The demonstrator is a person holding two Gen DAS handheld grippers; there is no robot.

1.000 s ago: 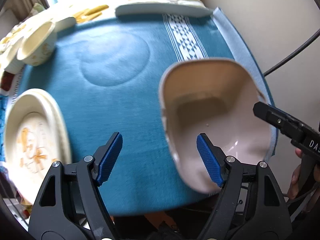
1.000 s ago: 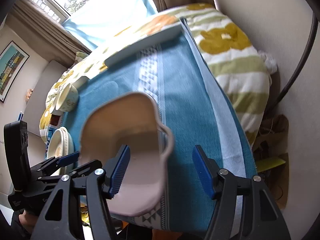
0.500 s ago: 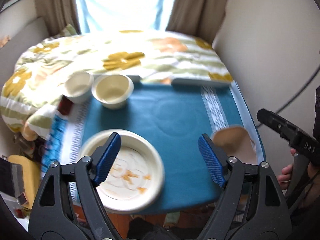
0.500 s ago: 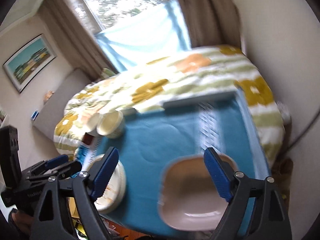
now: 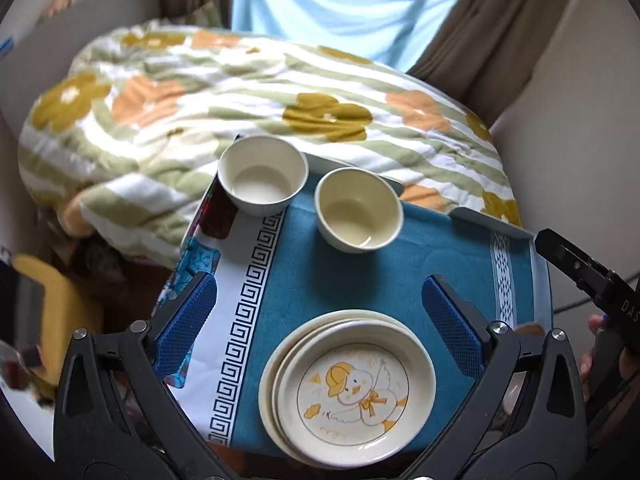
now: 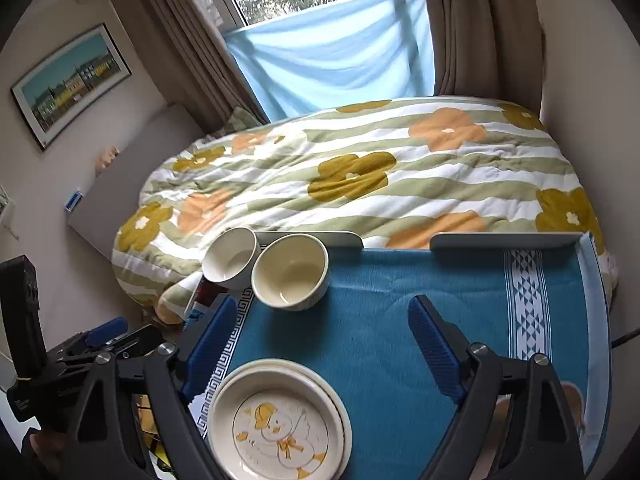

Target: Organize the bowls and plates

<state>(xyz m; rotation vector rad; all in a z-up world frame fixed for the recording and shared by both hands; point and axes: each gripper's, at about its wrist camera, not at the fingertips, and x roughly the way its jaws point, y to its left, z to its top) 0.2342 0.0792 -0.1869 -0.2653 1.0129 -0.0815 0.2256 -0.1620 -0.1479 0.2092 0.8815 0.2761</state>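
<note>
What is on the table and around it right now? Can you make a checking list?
Surface: table under a blue cloth, patterned bands at both sides.
Job's things: duck plate stacked on other plates at the near edge; white bowl and cream bowl side by side at the far edge, upright, nothing in them; tan dish at the near right, mostly hidden.
Clutter: nothing seen on the cloth.
Grippers: left gripper and right gripper both open, holding nothing.
Cables: dark cable at the right edge.
Surroundings: flowered quilt, curtains, window, framed picture.
</note>
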